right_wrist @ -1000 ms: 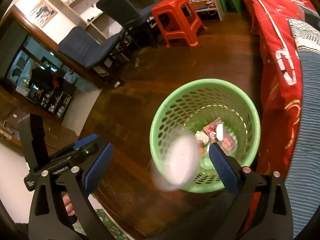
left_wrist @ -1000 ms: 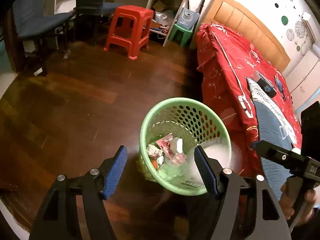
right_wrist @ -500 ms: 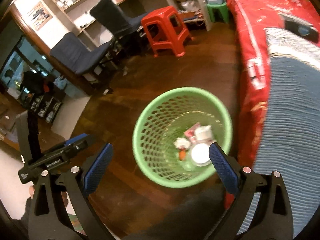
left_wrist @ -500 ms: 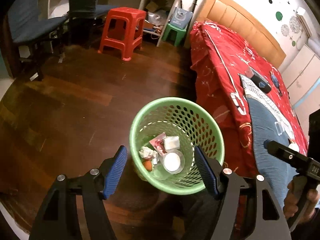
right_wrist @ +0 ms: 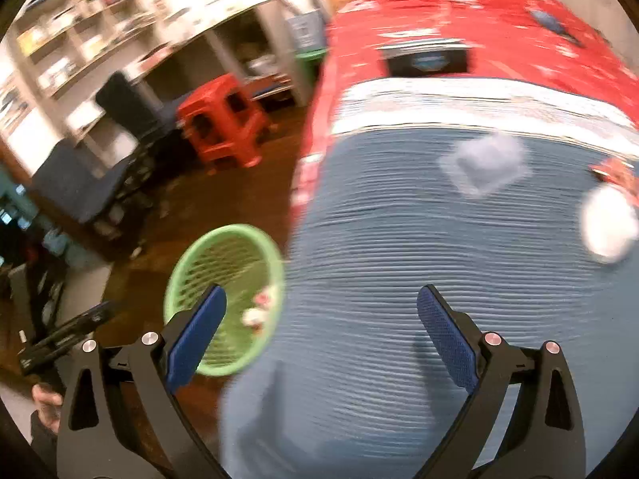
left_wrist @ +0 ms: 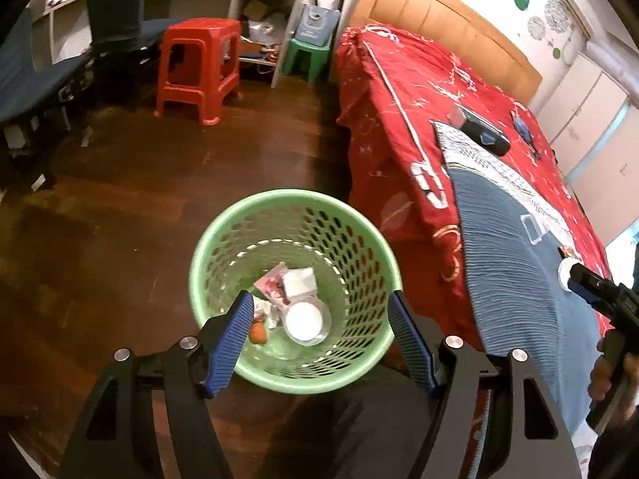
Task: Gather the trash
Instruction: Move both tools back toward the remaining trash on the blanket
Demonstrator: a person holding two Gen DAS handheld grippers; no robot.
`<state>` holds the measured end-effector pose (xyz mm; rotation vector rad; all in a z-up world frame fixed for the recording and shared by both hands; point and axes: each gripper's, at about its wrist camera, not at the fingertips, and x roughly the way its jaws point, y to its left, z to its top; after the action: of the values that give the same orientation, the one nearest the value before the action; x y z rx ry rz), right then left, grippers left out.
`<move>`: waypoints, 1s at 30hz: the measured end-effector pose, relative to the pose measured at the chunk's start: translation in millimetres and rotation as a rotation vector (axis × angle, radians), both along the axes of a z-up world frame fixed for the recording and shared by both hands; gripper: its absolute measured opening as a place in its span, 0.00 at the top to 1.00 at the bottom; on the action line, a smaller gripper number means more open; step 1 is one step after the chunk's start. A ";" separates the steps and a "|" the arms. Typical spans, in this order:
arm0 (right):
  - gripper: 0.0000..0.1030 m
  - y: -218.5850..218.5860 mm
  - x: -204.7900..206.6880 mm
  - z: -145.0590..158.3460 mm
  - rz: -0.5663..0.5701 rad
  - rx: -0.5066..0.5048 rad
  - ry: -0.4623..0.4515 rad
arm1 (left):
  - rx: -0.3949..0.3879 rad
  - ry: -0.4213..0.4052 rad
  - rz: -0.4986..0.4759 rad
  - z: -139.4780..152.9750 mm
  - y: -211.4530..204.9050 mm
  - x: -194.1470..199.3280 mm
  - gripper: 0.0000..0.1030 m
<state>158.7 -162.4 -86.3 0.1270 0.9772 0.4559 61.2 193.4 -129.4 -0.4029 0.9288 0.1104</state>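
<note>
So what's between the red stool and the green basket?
Only bare dark wood floor lies between the red stool and the green basket, seen in the left wrist view.

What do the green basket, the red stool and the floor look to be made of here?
Green basket: looks like moulded plastic, semi-gloss, with regular punched holes in its wall and a smooth rolled rim. Red stool: likely one-piece plastic, glossy, with rounded moulded legs. Floor: probably dark wood boards or wood-look laminate, polished; plank seams and soft reflections show.

basket (left_wrist: 293,375) on the floor (left_wrist: 120,199) left of the bed (left_wrist: 419,99) — stool (left_wrist: 197,66) behind, trash (left_wrist: 295,299) inside.
</note>
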 end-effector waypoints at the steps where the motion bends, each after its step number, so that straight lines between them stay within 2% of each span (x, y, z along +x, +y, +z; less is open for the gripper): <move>1: 0.07 -14.0 2.3 -1.3 -0.032 -0.007 0.002 | -0.001 -0.001 -0.009 0.9 -4.4 2.7 0.35; 7: 0.09 -107.9 12.9 -6.8 -0.256 -0.026 0.020 | 0.005 -0.002 -0.065 5.0 -32.6 19.8 0.35; 13: 0.10 -166.2 24.3 -13.9 -0.414 -0.019 0.061 | 0.004 -0.001 -0.124 6.5 -57.6 38.2 0.35; 22: 0.12 -191.9 58.0 -27.4 -0.550 -0.014 0.117 | 0.011 0.001 -0.193 8.7 -82.1 57.9 0.35; 30: 0.17 -189.5 90.3 -48.6 -0.660 -0.065 0.175 | 0.022 0.004 -0.260 11.6 -109.0 90.6 0.35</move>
<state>249.0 -351.9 -134.9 0.4207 1.0546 -0.1962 151.8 84.4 -117.8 -0.2589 0.9748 -0.1160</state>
